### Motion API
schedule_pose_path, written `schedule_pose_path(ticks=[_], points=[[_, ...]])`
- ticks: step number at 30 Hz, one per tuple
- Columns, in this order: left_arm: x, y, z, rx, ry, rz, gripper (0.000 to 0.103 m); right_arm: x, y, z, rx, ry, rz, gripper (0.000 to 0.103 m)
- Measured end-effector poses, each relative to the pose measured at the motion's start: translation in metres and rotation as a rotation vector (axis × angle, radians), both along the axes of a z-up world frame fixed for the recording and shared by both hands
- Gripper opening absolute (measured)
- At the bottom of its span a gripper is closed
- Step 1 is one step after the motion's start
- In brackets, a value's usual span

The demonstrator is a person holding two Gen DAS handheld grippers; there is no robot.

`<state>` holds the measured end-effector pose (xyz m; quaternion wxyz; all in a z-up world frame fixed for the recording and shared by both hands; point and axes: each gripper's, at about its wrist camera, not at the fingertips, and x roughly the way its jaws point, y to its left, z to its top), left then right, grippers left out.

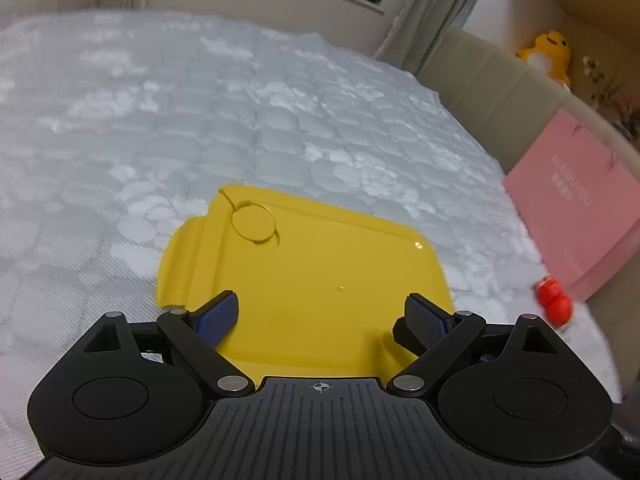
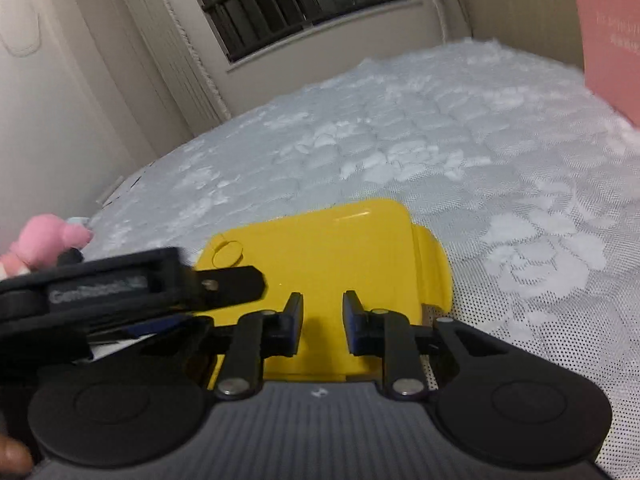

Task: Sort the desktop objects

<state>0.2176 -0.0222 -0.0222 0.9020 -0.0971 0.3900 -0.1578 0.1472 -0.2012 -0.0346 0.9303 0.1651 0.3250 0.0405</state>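
Below both tools: yellow tray (image 1: 320,276), nothing inside.

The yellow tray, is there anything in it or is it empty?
Empty, in the part that shows. The yellow tray lies flat on the bed cover with its shiny bottom bare; the near edge is hidden behind the left gripper.

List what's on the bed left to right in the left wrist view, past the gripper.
Glossy yellow plastic tray → small red rounded toy → flat pink paper bag, leaning at the bed's right edge.
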Motion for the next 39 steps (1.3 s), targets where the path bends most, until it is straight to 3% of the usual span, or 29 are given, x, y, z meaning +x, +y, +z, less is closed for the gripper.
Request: schedule_pose_path(ticks=[4,10,12,15,17,18,19,23,29,32,33,35,39], points=[[-0.012,-0.007,-0.003,0.054,-0.049,0.002,0.094,-0.009,0.014,-0.001,-0.095,-0.023,-0.003,0.023],[-0.018,-0.006,-0.004,0.061,-0.060,0.003,0.094,-0.012,0.011,0.001,-0.121,-0.025,0.032,0.023],[-0.018,0.000,0.000,0.019,-0.048,-0.006,0.094,-0.013,0.005,0.004,-0.087,-0.022,0.032,0.026],[-0.012,0.028,0.006,-0.124,-0.006,-0.004,0.094,-0.016,-0.017,0.014,0.060,-0.025,0.034,0.025],[-0.007,0.049,0.009,-0.215,0.024,0.009,0.094,-0.022,-0.030,0.020,0.121,-0.019,0.050,0.038],[-0.005,0.059,0.009,-0.252,0.037,0.018,0.094,-0.026,-0.036,0.022,0.126,-0.029,0.046,0.058],[-0.004,0.066,0.010,-0.268,0.046,0.021,0.094,-0.031,-0.041,0.023,0.125,-0.042,0.029,0.066],[0.006,0.079,0.006,-0.227,0.102,0.100,0.094,-0.030,-0.065,0.015,0.132,-0.042,-0.094,0.065],[0.039,0.084,-0.012,-0.293,0.172,0.148,0.094,0.003,-0.099,-0.026,0.360,0.062,-0.138,0.060],[0.060,0.079,-0.021,-0.279,0.194,0.166,0.094,0.013,-0.108,-0.046,0.474,0.083,-0.115,0.045],[0.065,0.077,-0.024,-0.274,0.203,0.173,0.088,0.016,-0.111,-0.050,0.509,0.081,-0.104,0.041],[0.069,0.076,-0.030,-0.276,0.220,0.174,0.077,0.020,-0.112,-0.050,0.497,0.078,-0.081,0.041],[0.059,0.072,-0.035,-0.257,0.234,0.163,0.068,0.030,-0.106,-0.027,0.330,0.028,-0.046,0.041]])
